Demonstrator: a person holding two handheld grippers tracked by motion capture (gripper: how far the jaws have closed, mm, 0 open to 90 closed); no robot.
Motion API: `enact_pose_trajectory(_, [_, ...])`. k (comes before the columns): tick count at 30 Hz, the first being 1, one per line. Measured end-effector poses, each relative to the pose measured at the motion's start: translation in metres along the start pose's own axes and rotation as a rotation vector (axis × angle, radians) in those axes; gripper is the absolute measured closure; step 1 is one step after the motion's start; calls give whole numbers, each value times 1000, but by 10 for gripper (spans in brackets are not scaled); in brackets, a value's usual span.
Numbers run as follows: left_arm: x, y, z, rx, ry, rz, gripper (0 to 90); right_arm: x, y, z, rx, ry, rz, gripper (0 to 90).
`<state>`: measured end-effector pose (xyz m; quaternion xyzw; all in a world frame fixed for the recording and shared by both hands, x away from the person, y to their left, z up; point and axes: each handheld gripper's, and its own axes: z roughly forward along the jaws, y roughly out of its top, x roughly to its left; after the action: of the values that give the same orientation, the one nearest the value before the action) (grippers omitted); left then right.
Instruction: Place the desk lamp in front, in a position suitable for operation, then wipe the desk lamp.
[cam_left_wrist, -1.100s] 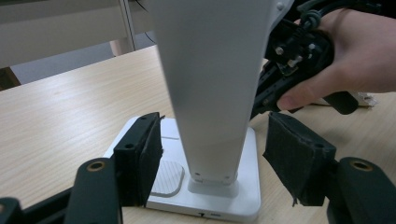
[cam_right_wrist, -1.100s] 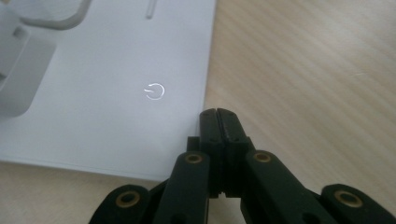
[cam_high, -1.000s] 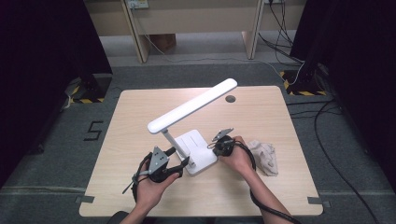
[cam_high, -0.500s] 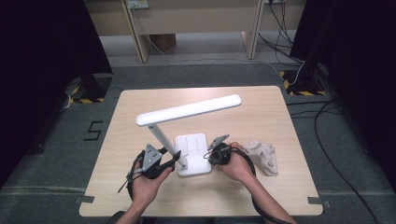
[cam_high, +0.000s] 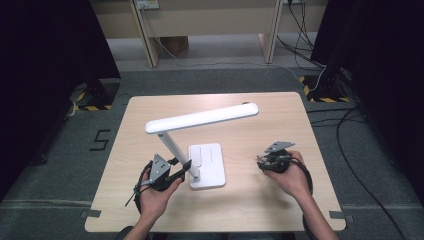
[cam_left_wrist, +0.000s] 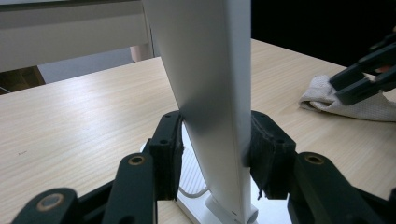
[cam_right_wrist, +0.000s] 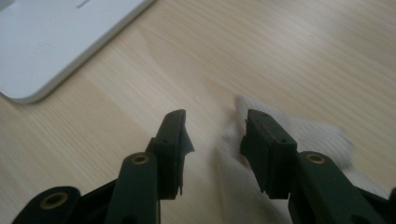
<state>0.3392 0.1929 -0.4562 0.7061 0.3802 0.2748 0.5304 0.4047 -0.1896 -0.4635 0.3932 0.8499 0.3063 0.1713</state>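
Left tool closing on the lamp post above its base mid-counter, pads touching both sides; right tool opening, empty, over the cloth; wiping apparently not started.

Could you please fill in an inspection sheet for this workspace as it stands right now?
Surface: light wooden table, bare around the work.
Job's things: white desk lamp upright on its flat base, head level.
Clutter: crumpled white cloth under the right hand.
Grippers: left gripper has just been closing, pads pressed on the lamp's stem; right gripper has just been opening, nothing held, above the cloth.
Cables: black leads trail from both grippers; more cables on the floor.
Surroundings: grey floor, dark curtains, wooden bench legs behind.
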Motion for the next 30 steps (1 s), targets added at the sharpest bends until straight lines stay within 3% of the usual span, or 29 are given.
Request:
enact_pose_trajectory(8, [-2, -6, -6, -11, -4, 0, 441, -23, -41, -29, -79, -76, 124, 559])
enact_pose_trajectory(17, [1, -18, -11, 15, 3, -20, 397, -30, -58, -36, -120, -115, 201, 549])
enact_pose_trajectory(24, [2, -25, -14, 37, 1, -26, 389, -28, -56, -34, -118, -122, 195, 527])
enact_pose_trajectory(30, [5, -31, -15, 61, -1, -29, 384, -38, -52, -31, -97, -127, 178, 456])
